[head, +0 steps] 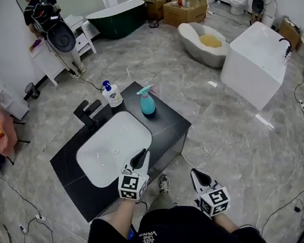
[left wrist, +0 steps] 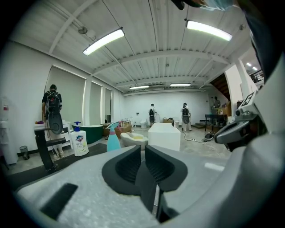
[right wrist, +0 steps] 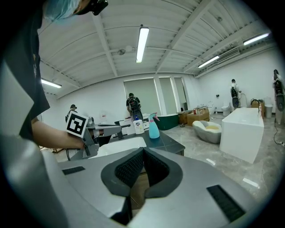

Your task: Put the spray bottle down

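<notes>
A teal spray bottle [head: 147, 103] with a pink trigger stands upright on the black counter [head: 167, 130], behind the white sink basin [head: 114, 147]. It also shows in the left gripper view as the spray bottle [left wrist: 113, 140] and in the right gripper view as the spray bottle [right wrist: 153, 126]. My left gripper [head: 141, 155] hangs over the basin's near rim, well short of the bottle, its jaws [left wrist: 143, 149] drawn together with nothing between them. My right gripper [head: 198, 176] is off the counter's near right side, jaws [right wrist: 143, 150] shut and empty.
A white soap dispenser [head: 112, 94] and a black faucet [head: 87, 114] stand at the back of the counter. Beyond are a white block-shaped tub [head: 255, 63], an oval tub [head: 205, 41], a dark green bathtub [head: 116, 18], cardboard boxes [head: 184, 9] and a person [head: 43, 10].
</notes>
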Available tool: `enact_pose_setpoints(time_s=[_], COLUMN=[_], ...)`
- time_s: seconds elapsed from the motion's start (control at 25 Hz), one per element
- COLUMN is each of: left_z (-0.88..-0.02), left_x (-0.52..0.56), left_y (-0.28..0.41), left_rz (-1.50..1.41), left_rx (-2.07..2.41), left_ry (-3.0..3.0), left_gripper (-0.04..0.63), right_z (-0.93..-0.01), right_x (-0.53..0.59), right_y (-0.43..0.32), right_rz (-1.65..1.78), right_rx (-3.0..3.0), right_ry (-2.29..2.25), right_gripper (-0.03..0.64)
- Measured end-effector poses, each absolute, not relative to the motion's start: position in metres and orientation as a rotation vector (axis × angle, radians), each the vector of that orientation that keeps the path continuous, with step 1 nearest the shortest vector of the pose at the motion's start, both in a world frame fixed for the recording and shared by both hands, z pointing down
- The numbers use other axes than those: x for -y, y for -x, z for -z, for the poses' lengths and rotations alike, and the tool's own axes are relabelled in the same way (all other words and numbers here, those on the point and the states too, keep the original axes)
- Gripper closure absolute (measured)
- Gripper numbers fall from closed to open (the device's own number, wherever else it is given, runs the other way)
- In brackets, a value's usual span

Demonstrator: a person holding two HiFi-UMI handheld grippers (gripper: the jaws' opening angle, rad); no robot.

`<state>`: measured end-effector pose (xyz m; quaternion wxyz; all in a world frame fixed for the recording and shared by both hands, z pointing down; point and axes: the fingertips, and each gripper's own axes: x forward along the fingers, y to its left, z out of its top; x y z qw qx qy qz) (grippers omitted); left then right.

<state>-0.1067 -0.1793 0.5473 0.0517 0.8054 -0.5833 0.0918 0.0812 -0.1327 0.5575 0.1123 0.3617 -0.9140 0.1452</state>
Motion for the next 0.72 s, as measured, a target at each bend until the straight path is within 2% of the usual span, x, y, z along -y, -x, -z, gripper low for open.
enact_pose_setpoints(time_s=[0.72], left_z=[-0.550], left_x=[0.075], left_y=[0.090], left_rz=[-0.298], left_rx=[1.741], left_ry=[-2.351], left_gripper=[0.577], right_z=[-0.572], right_x=[0.079], right_y=[-0.088], right_rz=[-0.487], right_rx=[2.700], right_ry=[-1.049], right_gripper=[0.612])
